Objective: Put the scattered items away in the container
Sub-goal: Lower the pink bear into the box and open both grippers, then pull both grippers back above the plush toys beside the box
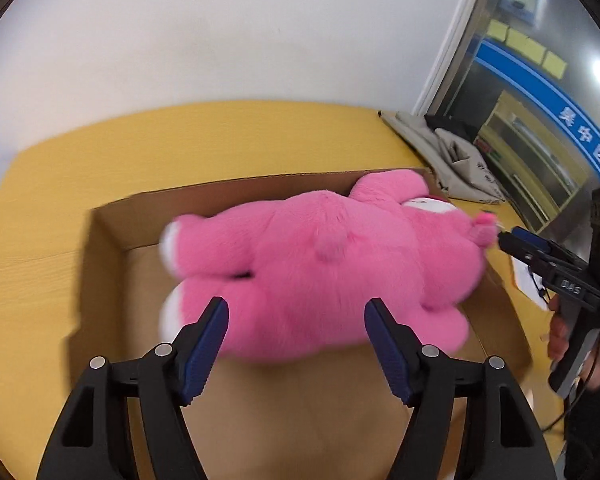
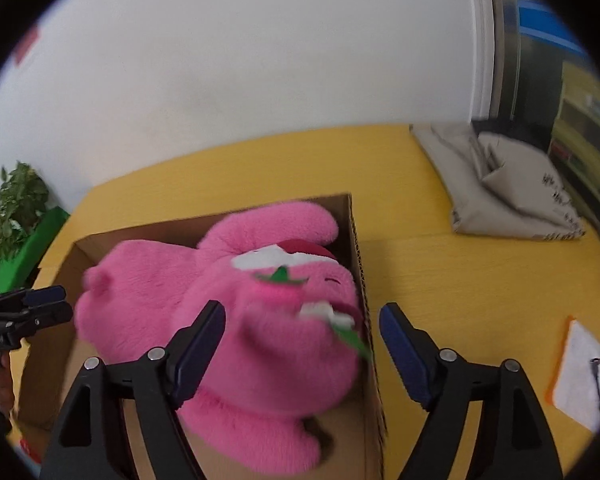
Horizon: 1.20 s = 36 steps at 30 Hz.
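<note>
Yellow table: one cardboard box, one pink plush inside; left tool, right tool wide open, empty.

An office or public service room, it seems — a plain white wall, a yellow wood-grain table, and a glass door with a blue band of Chinese lettering and yellow notes. A potted plant stands in the corner — nothing domestic shows.
</note>
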Tool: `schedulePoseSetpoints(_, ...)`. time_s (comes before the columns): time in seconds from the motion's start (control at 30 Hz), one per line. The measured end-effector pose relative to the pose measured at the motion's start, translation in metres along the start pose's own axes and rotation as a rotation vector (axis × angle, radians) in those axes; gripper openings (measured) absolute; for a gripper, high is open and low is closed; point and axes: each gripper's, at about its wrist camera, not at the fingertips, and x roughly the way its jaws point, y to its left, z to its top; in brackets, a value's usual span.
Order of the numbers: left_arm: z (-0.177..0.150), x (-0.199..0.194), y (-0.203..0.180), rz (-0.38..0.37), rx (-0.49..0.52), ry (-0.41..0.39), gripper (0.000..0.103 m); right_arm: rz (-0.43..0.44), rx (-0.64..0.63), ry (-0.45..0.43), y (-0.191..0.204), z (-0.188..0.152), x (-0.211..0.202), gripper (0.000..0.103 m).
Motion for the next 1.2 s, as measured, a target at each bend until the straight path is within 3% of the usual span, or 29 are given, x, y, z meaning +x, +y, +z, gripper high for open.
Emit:
schedulePoseSetpoints(0.07,-0.022,-0.041,-0.001,0.034,-0.004,-0.057,0.098,0.05,-0.015,-0.03,0.005,-0.014,-0.036,0.085)
schedulePoseSetpoints(0.13,-0.046,-0.082,-0.008,0.083,-0.009,-0.126,0.103,0.084,-0.027,-0.068,0.01,-0.03,-0.072,0.087)
schedulePoseSetpoints(0.23,-0.082,-0.129,-0.03,0.116,-0.026,-0.21,0.103,0.101,-0.05,-0.122,0.025,-0.053,-0.121,0.091)
schedulePoseSetpoints(0.33,-0.113,-0.156,-0.06,0.132,-0.02,-0.261,0.103,0.097,-0.079,-0.158,0.045,-0.078,-0.159,0.103)
schedulePoseSetpoints(0.43,-0.144,-0.175,-0.084,0.147,-0.003,-0.281,0.103,0.092,-0.098,-0.172,0.063,-0.103,-0.187,0.103)
schedulePoseSetpoints(0.73,-0.195,-0.206,-0.118,0.108,0.009,-0.317,0.103,0.034,-0.137,-0.18,0.091,-0.149,-0.237,0.103)
schedulePoseSetpoints(1.2,-0.209,-0.216,-0.127,0.088,-0.008,-0.33,0.103,-0.054,-0.165,-0.205,0.093,-0.162,-0.265,0.103)
